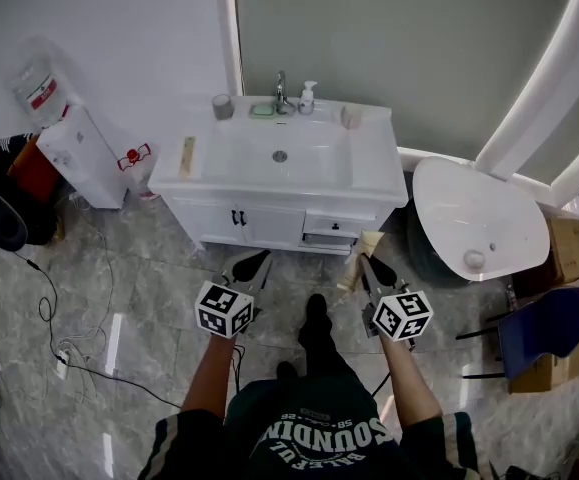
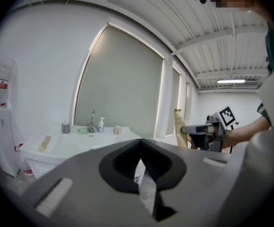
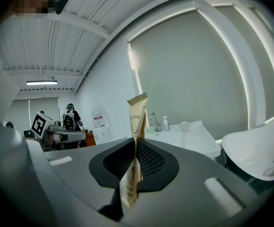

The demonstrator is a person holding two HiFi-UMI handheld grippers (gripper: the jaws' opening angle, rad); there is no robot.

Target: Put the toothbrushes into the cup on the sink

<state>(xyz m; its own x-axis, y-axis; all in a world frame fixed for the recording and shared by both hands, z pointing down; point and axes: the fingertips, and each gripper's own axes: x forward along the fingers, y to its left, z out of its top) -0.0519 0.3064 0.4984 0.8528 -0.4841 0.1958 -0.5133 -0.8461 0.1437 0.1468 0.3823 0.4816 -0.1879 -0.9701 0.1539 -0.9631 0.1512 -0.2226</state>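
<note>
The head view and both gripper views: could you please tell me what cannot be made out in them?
The beige packet in the right tool: its contents are hidden by the wrapper, and the jaws cover part of its print, right gripper view.
The grey cup on the sink: too small in the head view to tell whether it is empty.
The flat strip on the sink's left edge: too small to identify, head view.
</note>
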